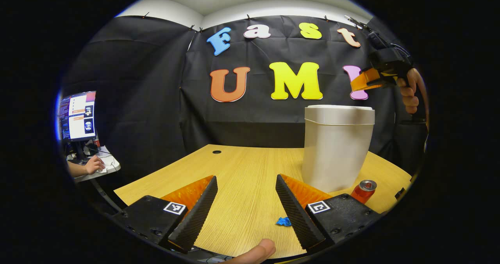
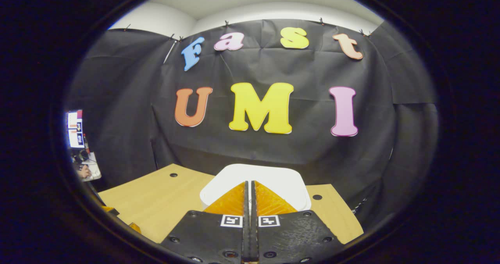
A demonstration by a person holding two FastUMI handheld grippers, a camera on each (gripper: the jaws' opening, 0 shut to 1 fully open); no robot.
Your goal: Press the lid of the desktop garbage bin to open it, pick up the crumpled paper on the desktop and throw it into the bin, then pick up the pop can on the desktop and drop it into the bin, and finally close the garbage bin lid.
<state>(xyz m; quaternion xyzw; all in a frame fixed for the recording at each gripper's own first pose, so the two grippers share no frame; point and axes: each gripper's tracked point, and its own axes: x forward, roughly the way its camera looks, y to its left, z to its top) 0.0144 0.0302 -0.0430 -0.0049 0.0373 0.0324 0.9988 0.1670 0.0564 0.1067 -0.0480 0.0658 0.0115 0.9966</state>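
Left gripper view: my left claw point(image 1: 246, 207) wide open, holding nothing, low over table point(image 1: 242, 170). Bin point(image 1: 336, 147) stands on table, lid point(image 1: 339, 109) shut. Can point(image 1: 363, 191) upright just right of bin, near its foot. Blue paper point(image 1: 284, 221) on table in front of bin, beside my right finger point(image 1: 299, 213). Other claw point(image 1: 365, 80) up high above bin, hand point(image 1: 410, 92) holding it.

Right gripper view: my right claw point(image 2: 249, 195) closed, fingers together, nothing between. It hangs over bin lid point(image 2: 258, 178); touching or not, I cannot tell.
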